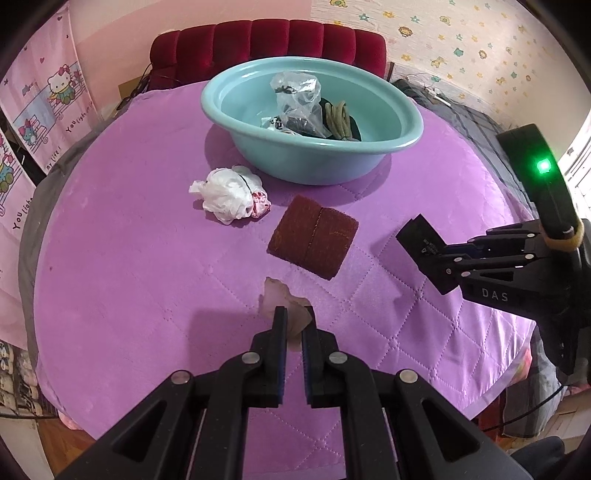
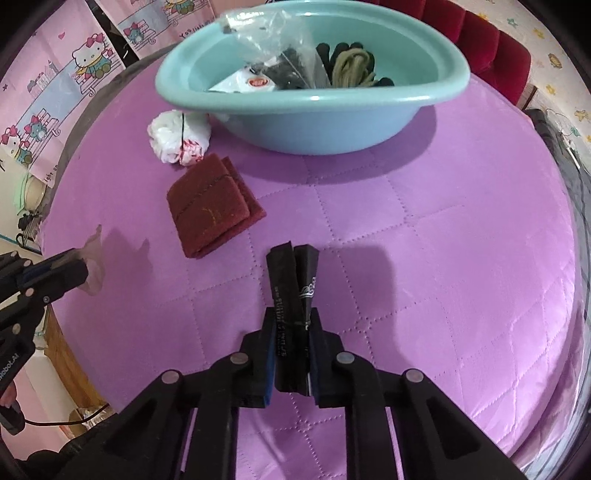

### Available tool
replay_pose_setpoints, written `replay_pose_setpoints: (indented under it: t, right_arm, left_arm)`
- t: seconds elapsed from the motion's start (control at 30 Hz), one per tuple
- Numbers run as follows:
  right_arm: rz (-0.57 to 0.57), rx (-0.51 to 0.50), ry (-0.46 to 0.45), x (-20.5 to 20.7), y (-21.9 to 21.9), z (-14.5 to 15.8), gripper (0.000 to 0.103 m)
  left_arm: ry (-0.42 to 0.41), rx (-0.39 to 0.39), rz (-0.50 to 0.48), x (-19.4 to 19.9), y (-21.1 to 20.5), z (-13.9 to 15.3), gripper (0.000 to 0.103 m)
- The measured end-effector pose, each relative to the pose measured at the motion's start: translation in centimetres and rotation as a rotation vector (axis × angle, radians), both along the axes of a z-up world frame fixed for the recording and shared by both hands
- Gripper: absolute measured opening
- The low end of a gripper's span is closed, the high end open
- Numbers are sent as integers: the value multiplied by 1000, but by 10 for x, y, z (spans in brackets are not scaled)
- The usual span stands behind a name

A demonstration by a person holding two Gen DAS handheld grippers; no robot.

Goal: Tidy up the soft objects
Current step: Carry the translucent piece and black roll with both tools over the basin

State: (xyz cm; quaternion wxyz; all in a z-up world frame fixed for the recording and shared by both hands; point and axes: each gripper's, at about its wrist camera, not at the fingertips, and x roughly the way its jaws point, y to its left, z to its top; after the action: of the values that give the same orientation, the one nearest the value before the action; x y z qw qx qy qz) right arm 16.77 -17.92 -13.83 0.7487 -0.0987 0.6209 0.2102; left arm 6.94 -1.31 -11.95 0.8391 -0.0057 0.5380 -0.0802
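Note:
My left gripper (image 1: 294, 314) is shut on a pale, thin, translucent scrap (image 1: 284, 295), just above the purple quilt (image 1: 147, 295). The same scrap (image 2: 94, 254) shows at the left gripper's (image 2: 79, 271) tip in the right wrist view. My right gripper (image 2: 293, 315) is shut on a black folded packet with white print (image 2: 295, 273), lifted off the quilt. From the left wrist view this packet (image 1: 417, 232) sticks out of the right gripper (image 1: 437, 258). A dark red folded cloth (image 1: 314, 234) and a crumpled white plastic bag (image 1: 229, 195) lie before the teal basin (image 1: 369, 147).
The basin (image 2: 424, 96) holds a clear plastic bag (image 2: 273, 33), black gloves (image 2: 328, 51) and an olive bundle (image 2: 354, 68). A dark red padded headboard (image 1: 269, 40) stands behind it. Bare quilt (image 2: 443, 240) stretches to the right of my right gripper.

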Motion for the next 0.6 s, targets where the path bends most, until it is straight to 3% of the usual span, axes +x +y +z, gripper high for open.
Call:
replay_pose_setpoints:
  t: [0.6]
  right_arm:
    - [-105, 13, -36, -23, 2, 51, 13]
  left_arm:
    - [-11, 5, -106, 5, 6, 23, 7]
